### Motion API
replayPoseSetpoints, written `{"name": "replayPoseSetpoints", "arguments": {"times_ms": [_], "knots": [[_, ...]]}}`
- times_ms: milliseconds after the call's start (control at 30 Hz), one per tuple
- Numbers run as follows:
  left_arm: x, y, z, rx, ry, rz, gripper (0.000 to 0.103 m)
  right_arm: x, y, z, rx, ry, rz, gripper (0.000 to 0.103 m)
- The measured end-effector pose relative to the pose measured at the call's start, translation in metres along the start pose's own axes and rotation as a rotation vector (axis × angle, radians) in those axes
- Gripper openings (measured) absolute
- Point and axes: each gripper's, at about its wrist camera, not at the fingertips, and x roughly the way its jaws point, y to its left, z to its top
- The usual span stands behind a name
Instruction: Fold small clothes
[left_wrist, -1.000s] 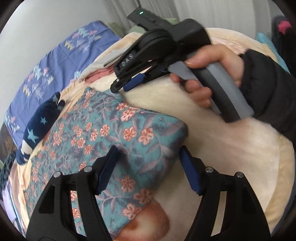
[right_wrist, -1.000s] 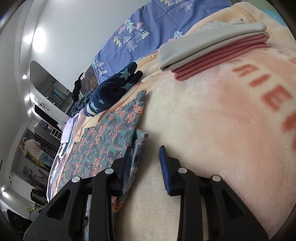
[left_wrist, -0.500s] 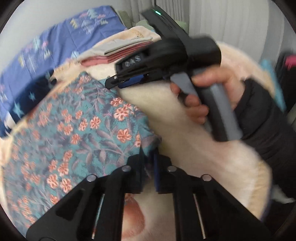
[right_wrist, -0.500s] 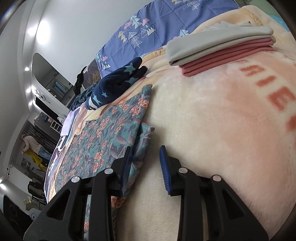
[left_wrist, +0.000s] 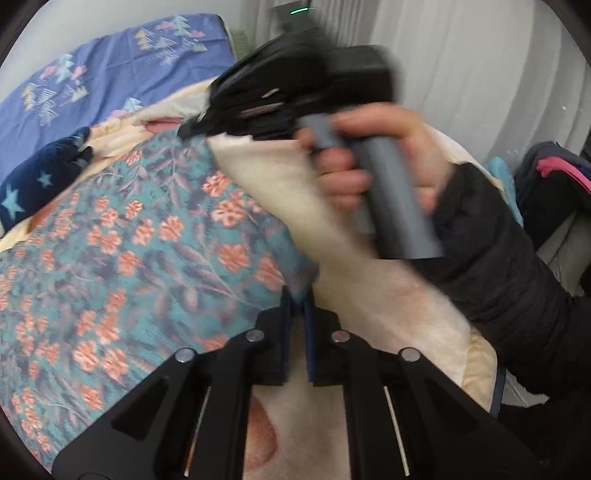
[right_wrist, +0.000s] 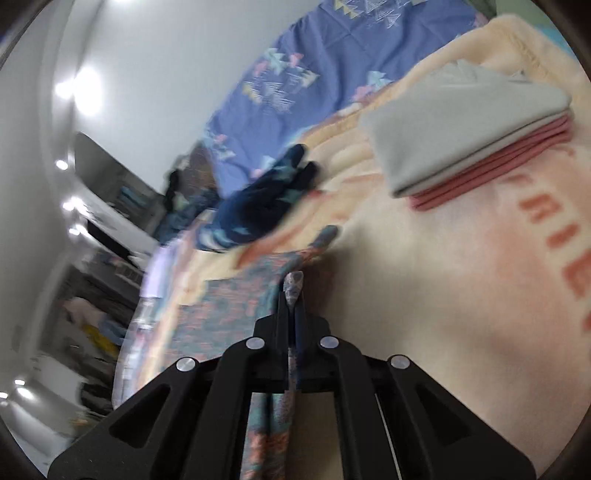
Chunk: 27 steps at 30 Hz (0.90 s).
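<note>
A teal floral garment (left_wrist: 147, 236) lies on a cream blanket (left_wrist: 388, 314), partly folded. My left gripper (left_wrist: 298, 299) is shut on its near right corner. My right gripper (right_wrist: 294, 299) is shut on the garment's far edge (right_wrist: 293, 286), which sticks up between the pads. In the left wrist view the right gripper (left_wrist: 199, 127) is blurred, held by a hand at the garment's far corner. The rest of the garment (right_wrist: 229, 314) spreads left of the right gripper.
A folded stack of grey and pink clothes (right_wrist: 469, 147) sits on the blanket (right_wrist: 461, 295) at the far right. A navy star-print garment (left_wrist: 40, 177) (right_wrist: 266, 206) lies beyond the floral one. A blue patterned sheet (left_wrist: 103, 77) covers the bed's far side.
Both grippers have closed on the floral garment: the left on its near corner, the right on its far edge. Both views have shifted and are blurred with motion.
</note>
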Motion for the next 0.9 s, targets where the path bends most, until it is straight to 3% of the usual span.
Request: {"name": "replayPoseSetpoints", "arguments": {"times_ms": [33,67,167,200,233,267,300,400,500,567,600,667,733,800,867,900], "knots": [[0.006,-0.004,-0.002,0.009,0.016,-0.010,0.000,0.012,-0.011,-0.004,0.022,0.025,-0.012,0.002],[0.014,-0.008,-0.005,0.020,0.037,-0.027,0.000,0.024,-0.028,-0.009,0.074,0.051,0.028,0.002],[0.028,-0.023,-0.015,0.071,0.071,0.000,0.000,0.013,-0.029,-0.006,0.087,0.046,0.085,0.004],[0.028,-0.026,-0.016,0.084,0.067,0.019,0.000,0.005,-0.027,-0.006,0.077,0.037,0.093,0.012],[0.023,-0.030,-0.015,0.103,0.050,0.045,0.000,-0.001,-0.028,-0.007,0.074,0.019,0.100,0.030],[0.016,-0.034,-0.014,0.119,0.026,0.067,0.001,-0.005,-0.029,-0.008,0.077,0.009,0.117,0.034],[0.009,-0.037,-0.013,0.133,0.004,0.083,0.007,-0.007,-0.032,-0.010,0.088,0.008,0.143,0.036],[-0.004,-0.042,-0.012,0.189,-0.059,0.188,0.048,-0.005,-0.035,-0.010,0.099,0.012,0.147,0.036],[0.014,-0.041,-0.011,0.240,-0.014,0.266,0.059,-0.001,-0.027,-0.010,0.055,0.023,0.123,0.041],[0.036,-0.036,-0.007,0.265,0.033,0.281,0.059,-0.001,-0.023,-0.012,0.021,0.026,0.109,0.044],[0.044,-0.034,-0.005,0.279,0.041,0.299,0.059,0.000,-0.019,-0.013,0.001,0.028,0.104,0.046],[0.050,-0.028,-0.002,0.266,0.044,0.296,0.046,0.002,-0.016,-0.015,-0.020,0.030,0.105,0.050],[0.040,-0.016,0.004,0.201,0.031,0.257,0.004,0.004,-0.012,-0.014,-0.041,0.037,0.099,0.055],[0.023,-0.008,0.007,0.146,0.022,0.153,0.005,0.009,-0.006,-0.011,-0.049,0.054,0.100,0.059],[0.013,-0.013,0.004,0.170,0.016,0.131,0.005,0.017,0.001,-0.006,-0.048,0.065,0.081,0.057],[0.011,-0.015,0.002,0.181,0.019,0.127,0.005,0.023,0.003,-0.003,-0.035,0.069,0.073,0.032]]}}
